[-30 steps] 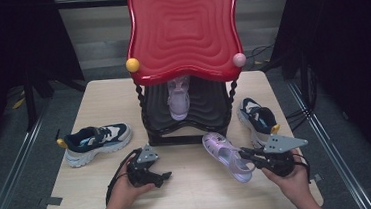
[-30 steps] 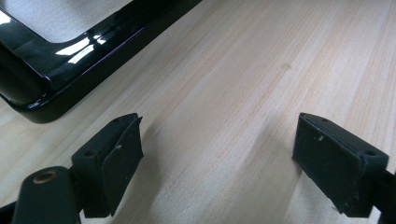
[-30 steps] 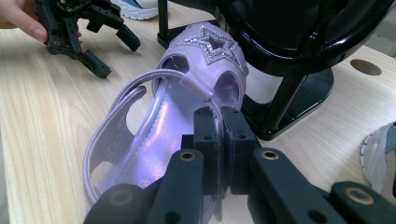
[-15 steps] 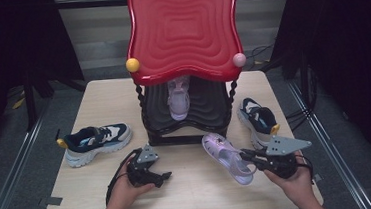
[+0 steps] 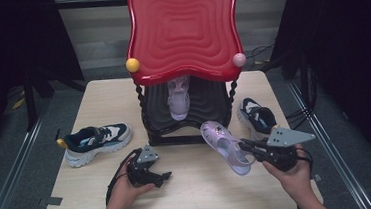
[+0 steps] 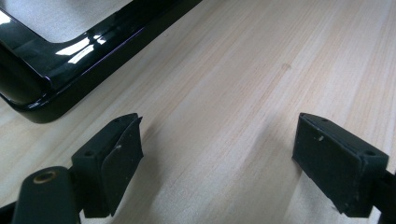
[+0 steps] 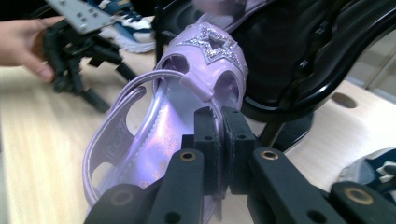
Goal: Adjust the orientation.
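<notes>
My right gripper (image 5: 245,146) (image 7: 222,117) is shut on the side rim of a glossy purple sandal (image 5: 222,144) (image 7: 154,140) with a glitter star on its toe. The sandal is tilted, its toe pointing at the black base of the shoe rack (image 5: 185,132). A matching purple sandal (image 5: 178,97) lies on the rack's sloped shelf under the red wavy top (image 5: 182,29). My left gripper (image 5: 160,177) (image 6: 219,154) rests open on the wooden table (image 5: 195,194) in front of the rack, with nothing between its pads.
A navy and white sneaker (image 5: 97,140) lies on the table's left side, its pair (image 5: 256,114) at the right of the rack. The rack's black base frame (image 6: 60,79) is close ahead of the left gripper. Dark curtains flank the table.
My right gripper and the purple sandal have shifted slightly toward the rack. The left gripper has stayed in place.
</notes>
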Available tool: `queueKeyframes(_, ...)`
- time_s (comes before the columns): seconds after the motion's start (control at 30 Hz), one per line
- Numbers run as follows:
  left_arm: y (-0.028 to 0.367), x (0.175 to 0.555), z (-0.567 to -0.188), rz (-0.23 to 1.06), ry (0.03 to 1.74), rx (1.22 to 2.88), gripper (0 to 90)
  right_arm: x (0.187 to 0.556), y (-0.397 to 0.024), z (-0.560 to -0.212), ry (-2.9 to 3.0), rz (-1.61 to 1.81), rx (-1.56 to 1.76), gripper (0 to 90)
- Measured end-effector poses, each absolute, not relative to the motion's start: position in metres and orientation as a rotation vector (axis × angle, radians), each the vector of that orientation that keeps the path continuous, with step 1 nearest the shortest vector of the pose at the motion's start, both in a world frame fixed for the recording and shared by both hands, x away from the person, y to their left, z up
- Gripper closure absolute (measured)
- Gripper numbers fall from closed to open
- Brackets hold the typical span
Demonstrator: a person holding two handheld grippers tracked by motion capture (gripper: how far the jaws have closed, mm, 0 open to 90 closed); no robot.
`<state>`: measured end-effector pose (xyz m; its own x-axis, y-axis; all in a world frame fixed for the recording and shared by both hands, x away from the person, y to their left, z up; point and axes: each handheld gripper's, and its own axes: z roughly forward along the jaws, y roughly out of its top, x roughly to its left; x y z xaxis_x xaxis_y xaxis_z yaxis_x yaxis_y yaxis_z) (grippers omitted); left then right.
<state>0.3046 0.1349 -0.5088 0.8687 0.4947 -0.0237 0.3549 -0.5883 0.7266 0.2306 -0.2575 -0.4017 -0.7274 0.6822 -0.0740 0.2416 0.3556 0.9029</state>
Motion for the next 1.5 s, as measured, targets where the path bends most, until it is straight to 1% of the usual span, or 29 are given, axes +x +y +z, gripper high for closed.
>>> queueKeyframes(0.43, 0.135, 0.305, -0.509, 0.227, 0.608, 2.260, 15.1, 0.252, -0.242, -0.390, 2.084, 1.299, 0.864, 85.5)
queueKeyframes(1.13, 0.135, 0.305, -0.509, 0.231, 0.608, 2.261, 15.1, 0.273, -0.226, -0.389, 1.974, 1.234, 0.947, 85.5)
queueKeyframes(1.5, 0.135, 0.305, -0.509, 0.227, 0.610, 2.262, 15.1, 0.282, -0.208, -0.388, 1.891, 1.201, 1.021, 85.5)
